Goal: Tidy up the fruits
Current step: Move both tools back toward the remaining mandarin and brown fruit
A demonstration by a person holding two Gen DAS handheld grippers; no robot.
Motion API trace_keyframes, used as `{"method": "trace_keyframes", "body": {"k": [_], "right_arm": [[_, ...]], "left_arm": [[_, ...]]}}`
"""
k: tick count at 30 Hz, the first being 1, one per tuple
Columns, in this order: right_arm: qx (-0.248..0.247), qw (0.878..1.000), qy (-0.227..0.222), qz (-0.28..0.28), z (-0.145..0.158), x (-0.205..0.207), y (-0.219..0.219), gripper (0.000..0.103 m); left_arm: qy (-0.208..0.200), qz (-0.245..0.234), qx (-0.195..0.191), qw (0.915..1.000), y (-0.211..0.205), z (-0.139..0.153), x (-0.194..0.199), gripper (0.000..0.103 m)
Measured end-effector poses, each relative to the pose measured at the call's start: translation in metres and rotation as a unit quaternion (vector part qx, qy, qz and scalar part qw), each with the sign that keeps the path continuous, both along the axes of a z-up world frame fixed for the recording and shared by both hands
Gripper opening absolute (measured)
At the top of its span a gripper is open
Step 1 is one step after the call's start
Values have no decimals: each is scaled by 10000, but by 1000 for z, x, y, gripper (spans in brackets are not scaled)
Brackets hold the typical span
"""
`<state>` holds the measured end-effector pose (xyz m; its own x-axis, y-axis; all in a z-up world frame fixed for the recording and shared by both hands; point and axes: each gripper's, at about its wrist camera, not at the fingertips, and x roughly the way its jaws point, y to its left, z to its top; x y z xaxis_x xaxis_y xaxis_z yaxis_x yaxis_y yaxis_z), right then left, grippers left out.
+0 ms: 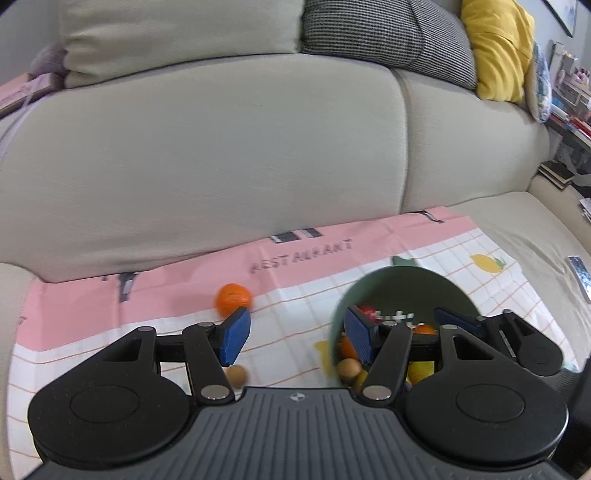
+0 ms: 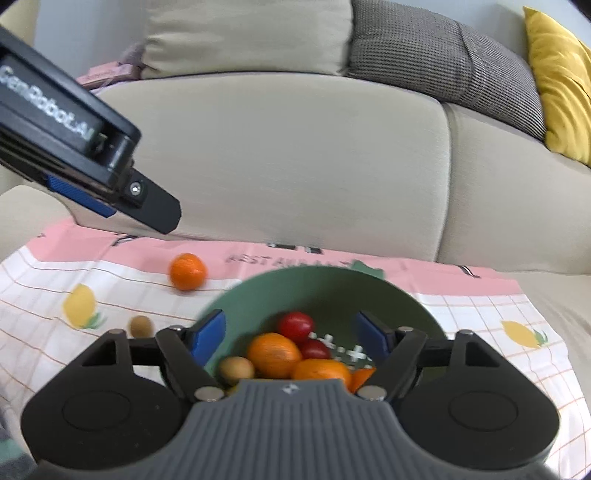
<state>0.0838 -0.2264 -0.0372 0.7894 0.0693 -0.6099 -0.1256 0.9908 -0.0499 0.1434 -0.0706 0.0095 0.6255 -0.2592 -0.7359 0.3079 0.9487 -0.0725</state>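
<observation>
A green bowl stands on a pink and white checked cloth and holds red tomatoes, two oranges and a small brown fruit. My right gripper hangs open just above this pile, nothing between its blue pads. A loose orange and a small brown fruit lie on the cloth left of the bowl. In the left wrist view my left gripper is open and empty beside the bowl. The orange is just beyond its left pad, the brown fruit below it.
The cloth lies on a beige sofa seat, with the backrest close behind. A checked cushion and a yellow cushion lean at the back right. A flat dark device lies on the seat at the right. The left gripper's housing fills the right wrist view's upper left.
</observation>
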Motion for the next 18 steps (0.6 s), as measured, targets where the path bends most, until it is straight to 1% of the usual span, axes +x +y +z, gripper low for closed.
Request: {"method": "trace_keyframes", "body": {"k": [3, 8, 15, 18], "right_arm": [[-36, 9996, -61, 263, 7, -2, 16, 77], [50, 9977, -98, 668, 16, -2, 42, 78], [334, 9924, 174, 1168, 17, 10, 78, 79], [247, 9899, 211, 1382, 15, 12, 96, 77]], "left_arm": [[-43, 160, 31, 9999, 15, 1, -1, 69], [-95, 240, -33, 9997, 38, 3, 0, 69], [-58, 314, -36, 9995, 69, 5, 8, 69], [-19, 359, -74, 9993, 83, 2, 12, 69]]}}
